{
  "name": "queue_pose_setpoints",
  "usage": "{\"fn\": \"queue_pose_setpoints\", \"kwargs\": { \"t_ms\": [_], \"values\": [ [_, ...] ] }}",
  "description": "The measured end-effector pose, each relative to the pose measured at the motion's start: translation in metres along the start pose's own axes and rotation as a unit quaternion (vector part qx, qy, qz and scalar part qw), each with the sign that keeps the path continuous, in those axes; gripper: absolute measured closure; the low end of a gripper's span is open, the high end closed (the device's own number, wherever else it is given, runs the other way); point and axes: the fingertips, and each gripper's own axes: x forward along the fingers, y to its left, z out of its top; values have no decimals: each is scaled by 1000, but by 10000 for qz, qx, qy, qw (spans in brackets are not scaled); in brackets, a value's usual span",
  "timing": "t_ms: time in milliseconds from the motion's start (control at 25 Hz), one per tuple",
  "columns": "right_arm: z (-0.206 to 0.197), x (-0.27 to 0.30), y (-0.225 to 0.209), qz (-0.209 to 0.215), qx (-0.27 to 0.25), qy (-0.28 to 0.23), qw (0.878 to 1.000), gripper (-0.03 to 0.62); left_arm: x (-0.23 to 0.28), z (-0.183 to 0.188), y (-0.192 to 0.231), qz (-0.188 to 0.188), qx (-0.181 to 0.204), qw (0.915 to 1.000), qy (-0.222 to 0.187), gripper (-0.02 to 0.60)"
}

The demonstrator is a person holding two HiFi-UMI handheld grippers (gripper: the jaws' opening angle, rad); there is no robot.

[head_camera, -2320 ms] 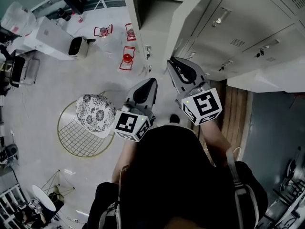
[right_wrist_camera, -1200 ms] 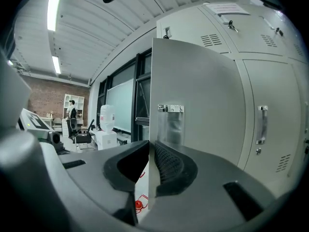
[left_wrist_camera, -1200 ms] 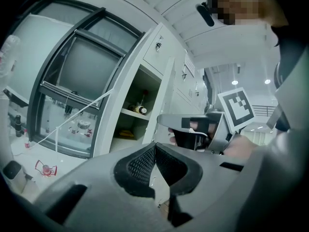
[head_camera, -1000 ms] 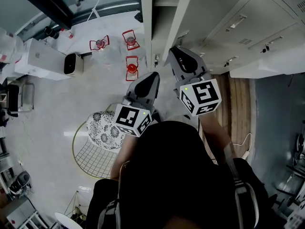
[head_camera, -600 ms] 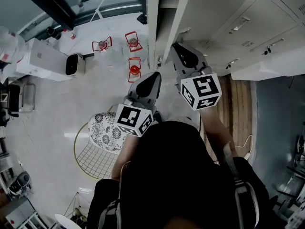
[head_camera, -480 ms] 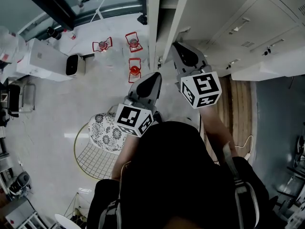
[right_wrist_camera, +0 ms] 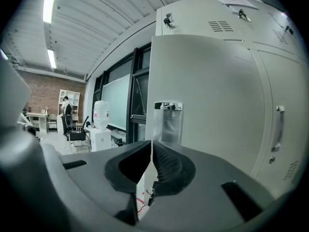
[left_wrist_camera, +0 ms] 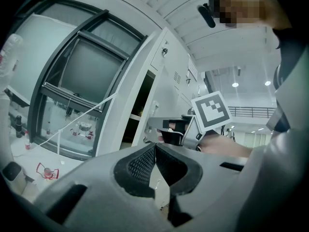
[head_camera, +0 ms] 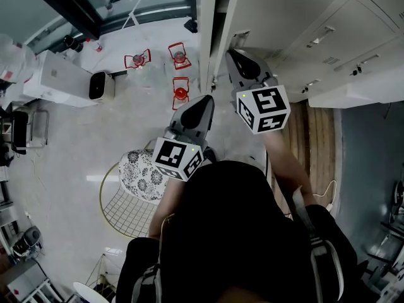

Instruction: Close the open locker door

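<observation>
1. Right gripper (head_camera: 233,54) — its jaws are meeting tip to tip and gripping nothing. The locker door (head_camera: 278,8) is standing directly ahead of them, near its free edge; I cannot tell whether they are touching it.
2. Left gripper (head_camera: 206,101) — its jaws are also pressing together, empty, and hanging beside the right one.
3. The door is standing ajar, with the dark opening (left_wrist_camera: 143,105) showing. It is not yet shut, and I judge the closing push is remaining.
</observation>
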Motion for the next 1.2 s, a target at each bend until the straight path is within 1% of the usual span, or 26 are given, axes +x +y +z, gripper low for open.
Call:
{"fn": "queue_pose_setpoints", "kwargs": {
  "t_ms": [560, 720, 1200],
  "values": [
    [4, 21, -12, -195, 15, 26, 9998, 576, -6, 5, 8, 74, 77, 9999, -39, 563],
    [5, 26, -16, -312, -34, 27, 9995, 576, -9, 6, 11, 82, 87, 9999, -47, 563],
    [8, 42, -22, -389, -141, 105, 9991, 576, -11, 5, 14, 63, 100, 9999, -10, 563]
  ]
}}
